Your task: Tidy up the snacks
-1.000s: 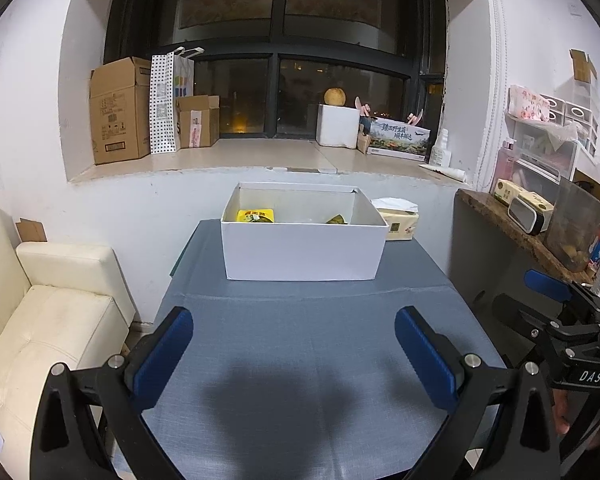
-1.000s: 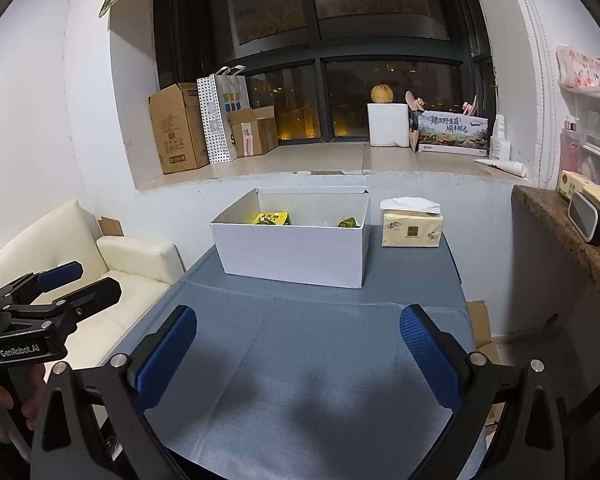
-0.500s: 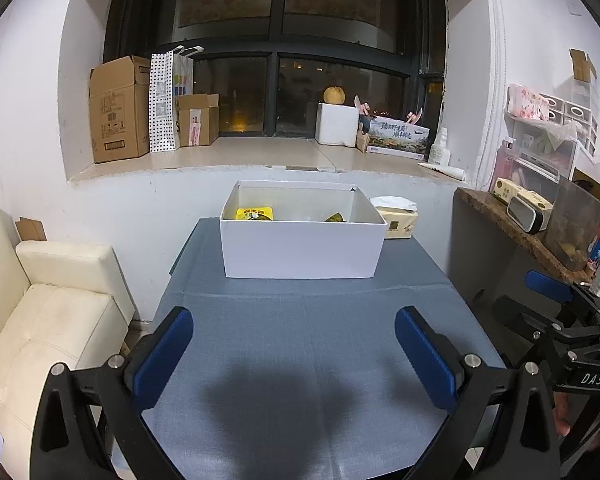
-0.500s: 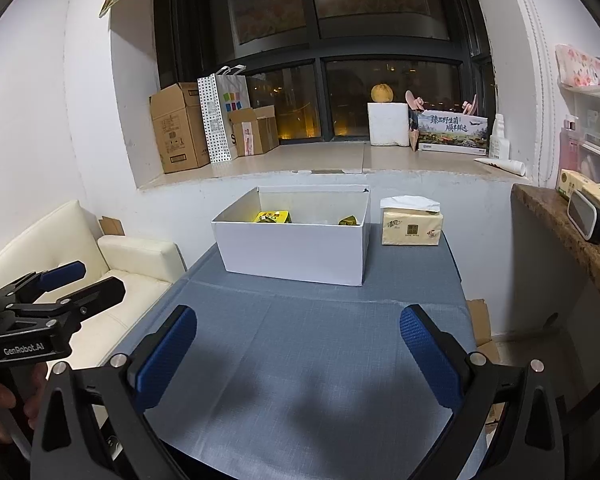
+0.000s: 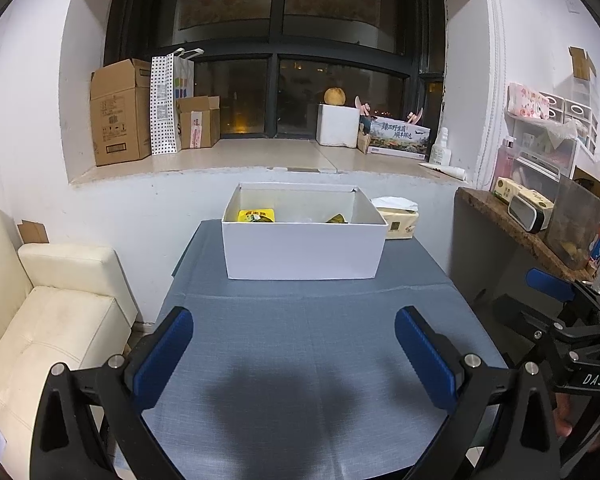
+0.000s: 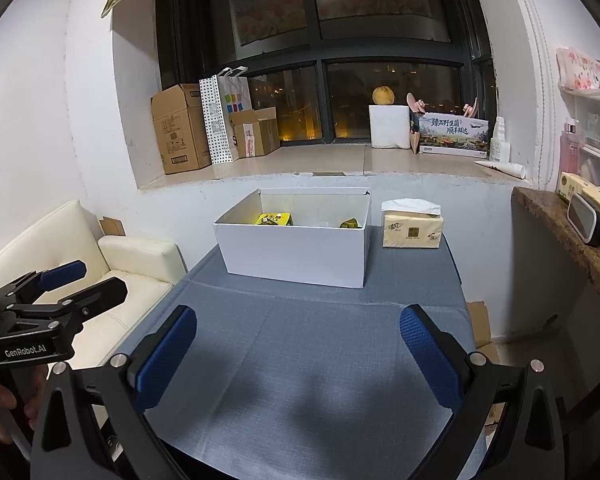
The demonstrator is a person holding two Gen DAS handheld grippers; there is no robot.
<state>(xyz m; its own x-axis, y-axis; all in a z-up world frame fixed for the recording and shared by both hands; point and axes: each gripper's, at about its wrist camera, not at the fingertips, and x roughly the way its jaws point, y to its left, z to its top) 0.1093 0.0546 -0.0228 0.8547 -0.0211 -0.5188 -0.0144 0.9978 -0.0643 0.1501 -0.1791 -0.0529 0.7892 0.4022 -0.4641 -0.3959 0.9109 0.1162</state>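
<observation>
— Left wrist view first: where are the snacks?

— Inside the white box, which sits at the far end of the bench on its grey-blue cloth. A yellow snack packet lies against the box's left inner side, and a smaller green-and-yellow snack lies toward the right. The right wrist view shows the same two, the yellow packet and the small one, with something pale between them that I cannot make out.

— And the box's neighbours?

— A tissue pack stands just beside the box's right wall, near the bench's far right corner. The rest of the cloth in front of the box is bare except for shadows.

— The jaws?

— The left gripper has its jaws spread wide, blue pads apart, holding nothing, hanging over the near part of the bench. The right gripper is likewise released and empty, its pads well apart over the cloth. Each shows at the edge of the other's view, off the bench's side.

— Around the bench?

— A cream sofa to the left, a windowsill behind with cardboard boxes, a dotted paper bag and a white foam box with a round fruit on top. To the right, a dark stone shelf carries small items.
</observation>
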